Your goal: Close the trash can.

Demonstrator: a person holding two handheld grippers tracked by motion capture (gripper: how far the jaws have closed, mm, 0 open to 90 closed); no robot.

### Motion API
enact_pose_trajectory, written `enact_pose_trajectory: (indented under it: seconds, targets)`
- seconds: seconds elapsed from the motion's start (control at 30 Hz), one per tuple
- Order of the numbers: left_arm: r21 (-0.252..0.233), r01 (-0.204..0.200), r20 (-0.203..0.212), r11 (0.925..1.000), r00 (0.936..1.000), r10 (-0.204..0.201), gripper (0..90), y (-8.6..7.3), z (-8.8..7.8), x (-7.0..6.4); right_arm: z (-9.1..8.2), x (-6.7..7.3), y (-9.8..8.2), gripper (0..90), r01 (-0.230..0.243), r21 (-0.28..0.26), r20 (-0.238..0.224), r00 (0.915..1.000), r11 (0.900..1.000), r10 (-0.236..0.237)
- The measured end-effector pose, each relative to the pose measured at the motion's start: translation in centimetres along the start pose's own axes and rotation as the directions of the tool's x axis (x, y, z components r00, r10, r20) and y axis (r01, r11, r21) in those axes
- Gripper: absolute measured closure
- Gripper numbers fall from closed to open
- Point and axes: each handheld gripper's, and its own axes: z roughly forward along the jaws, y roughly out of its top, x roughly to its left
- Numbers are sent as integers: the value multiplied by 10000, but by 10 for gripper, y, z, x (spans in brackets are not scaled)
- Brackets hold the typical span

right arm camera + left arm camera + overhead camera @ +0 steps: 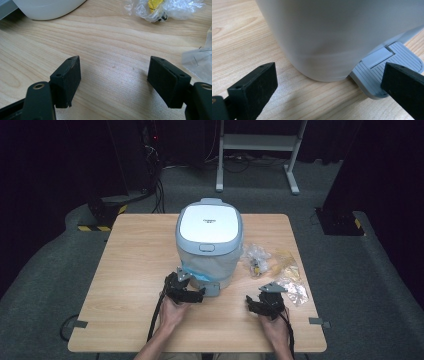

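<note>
Pale grey pedal bin [209, 245], lid down, ribbed pedal [384, 72], both tools spread

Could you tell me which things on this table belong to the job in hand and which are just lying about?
In the job: pedal bin, its grey foot pedal, left gripper, open at the pedal.
Lying about: crumpled plastic wrappers, right gripper, open over bare table.

Both grippers are black. The left gripper [199, 293] trails a black cable. The right gripper [252, 303] carries a grey three-cornered plate; its blocky jaws show small screw holes.
</note>
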Motion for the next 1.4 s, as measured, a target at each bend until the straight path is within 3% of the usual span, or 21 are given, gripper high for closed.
enact_pose_trajectory:
  seconds: [0.2,0.63,0.93,1.4]
  targets:
    - [135,-296,-60,9995,9995,297,8,1,1,-1,0,0,0,266,2,0,1,10000,10000,-2]
    - [-363,40,83,9993,10000,-37,8,-7,3,0,0,0,0,266,3,3,0,10000,10000,-3]
    - [-431,-155,49,9989,9999,158,8,-8,4,0,0,0,0,265,-4,8,-4,10000,10000,4]
    - [-485,-109,97,9988,9999,114,8,-10,5,1,1,1,2,253,-42,55,-20,10000,10000,42]
